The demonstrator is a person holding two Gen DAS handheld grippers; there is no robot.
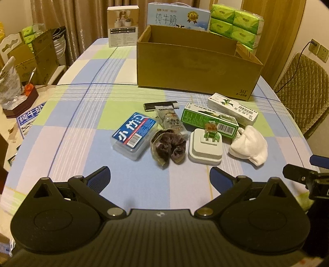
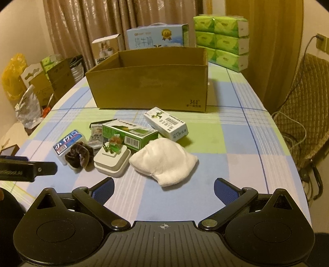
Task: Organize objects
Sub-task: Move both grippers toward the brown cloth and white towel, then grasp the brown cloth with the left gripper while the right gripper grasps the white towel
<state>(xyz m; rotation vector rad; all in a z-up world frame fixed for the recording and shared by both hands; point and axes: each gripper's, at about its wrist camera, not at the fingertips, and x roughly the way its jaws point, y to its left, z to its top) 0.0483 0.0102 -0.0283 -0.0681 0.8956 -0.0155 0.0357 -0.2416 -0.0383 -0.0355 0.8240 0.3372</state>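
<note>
An open cardboard box [image 1: 197, 67] [image 2: 152, 86] stands at the back of the checked table. In front of it lies a cluster: a clear case with a blue label [image 1: 133, 134] [image 2: 68, 144], a brown scrunchie [image 1: 168, 144] [image 2: 79, 155], a snack packet [image 1: 170, 120], a black flat item [image 1: 160, 105], a white plug block with a green clip [image 1: 205, 144] [image 2: 113, 159], a green carton [image 1: 207, 121] [image 2: 131, 133], a white carton [image 1: 232, 108] [image 2: 166, 123] and a white cloth [image 1: 248, 144] [image 2: 164, 162]. My left gripper [image 1: 160, 176] and right gripper [image 2: 164, 188] both hover open short of the cluster, nothing between their fingers.
Behind the box stand a milk carton pack [image 1: 178, 17], green tissue packs [image 1: 236, 24] and a small white box [image 1: 123, 23]. A padded chair [image 2: 304, 106] is at the right. Cardboard boxes and bags [image 2: 51, 82] crowd the left side.
</note>
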